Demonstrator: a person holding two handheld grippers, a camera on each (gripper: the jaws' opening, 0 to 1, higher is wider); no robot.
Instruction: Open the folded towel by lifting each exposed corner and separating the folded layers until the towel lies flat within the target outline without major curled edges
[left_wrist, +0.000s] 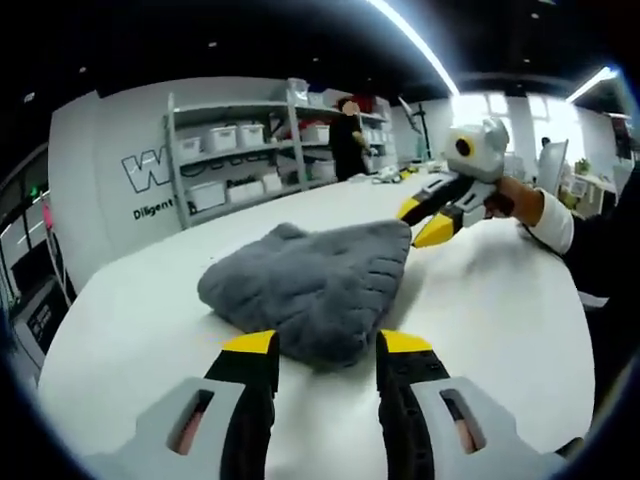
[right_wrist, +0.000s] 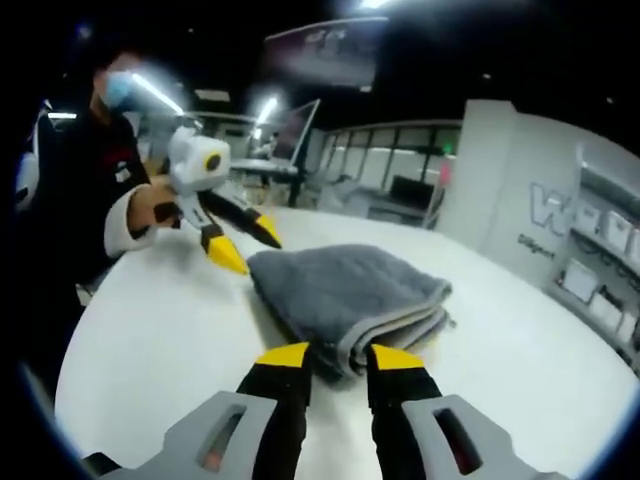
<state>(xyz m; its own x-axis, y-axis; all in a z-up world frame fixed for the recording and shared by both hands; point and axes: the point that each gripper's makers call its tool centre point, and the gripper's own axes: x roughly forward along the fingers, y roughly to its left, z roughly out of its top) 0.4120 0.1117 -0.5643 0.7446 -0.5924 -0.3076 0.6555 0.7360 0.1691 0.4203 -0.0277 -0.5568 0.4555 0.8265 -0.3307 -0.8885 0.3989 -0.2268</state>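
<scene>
Left gripper view: the left claw (left_wrist: 327, 350) rose from 6 o'clock, its yellow-tipped jaws spread apart with nothing between them, just short of the near edge of the towel (left_wrist: 315, 278).
Towel: grey, still folded into a thick bundle, lying on the white counter (left_wrist: 140, 330) near the middle of both views.
Right claw seen from the left: it came in at 2 o'clock (left_wrist: 425, 222), jaws parted, the lower yellow tip just beside the towel's far corner; whether it touched the cloth could not be told. A hand (left_wrist: 510, 200) with a white cuff held it.
Right gripper view: the right claw (right_wrist: 338, 355) stood at 6 o'clock, jaws spread and empty, at the towel's (right_wrist: 345, 290) stacked folded edge, where the layers showed.
Left claw seen from the right: at 10 o'clock (right_wrist: 245, 245), jaws apart, near the towel's far corner.
Background, left view: grey shelving (left_wrist: 250, 150) with white bins at 11 o'clock.
Background, right view: a person (right_wrist: 90, 180) in dark clothing at 9 o'clock.
</scene>
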